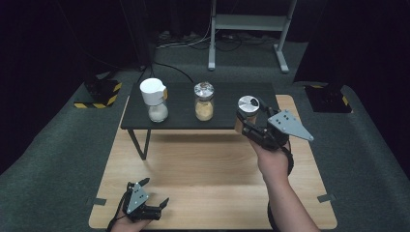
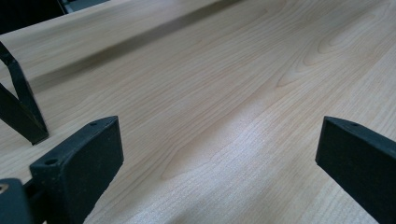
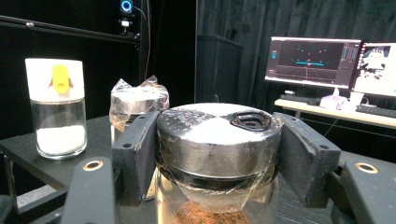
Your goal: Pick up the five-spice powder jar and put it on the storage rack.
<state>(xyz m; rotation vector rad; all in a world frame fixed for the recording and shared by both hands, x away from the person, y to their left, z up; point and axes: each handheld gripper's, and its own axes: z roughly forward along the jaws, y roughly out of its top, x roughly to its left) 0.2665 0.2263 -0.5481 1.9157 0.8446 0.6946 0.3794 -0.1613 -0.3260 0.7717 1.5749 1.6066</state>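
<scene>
While our right gripper (image 1: 247,122) squeezes the jar (image 1: 247,112) just under its shiny lid (image 3: 218,122), we need to keep the squeeze firm and even. In the right gripper view the two black jaws press on both sides of the jar's neck, with crinkly plastic wrap under the lid and brown powder down below. The jar sits at the right end of the small black shelf (image 1: 181,118), close to its front edge. We cannot tell if it rests on the shelf or is lifted a bit.

We think the job now is to move this jar. So we should keep it straight up, so the powder stays flat and the lid stays on. We should move slowly, because the wrap could make the neck slippery.

Two more jars stand on the shelf. One has a white cap (image 1: 153,90) and white powder, and the middle jar (image 1: 204,101) holds yellow powder. The middle jar is near ours, so we should swing away from it and not bump it.

Our left gripper (image 1: 153,209) rests low on the wooden table (image 1: 203,169), well apart from the jars. Its jaws stand wide open with nothing between them. It can wait there, ready to help.
</scene>
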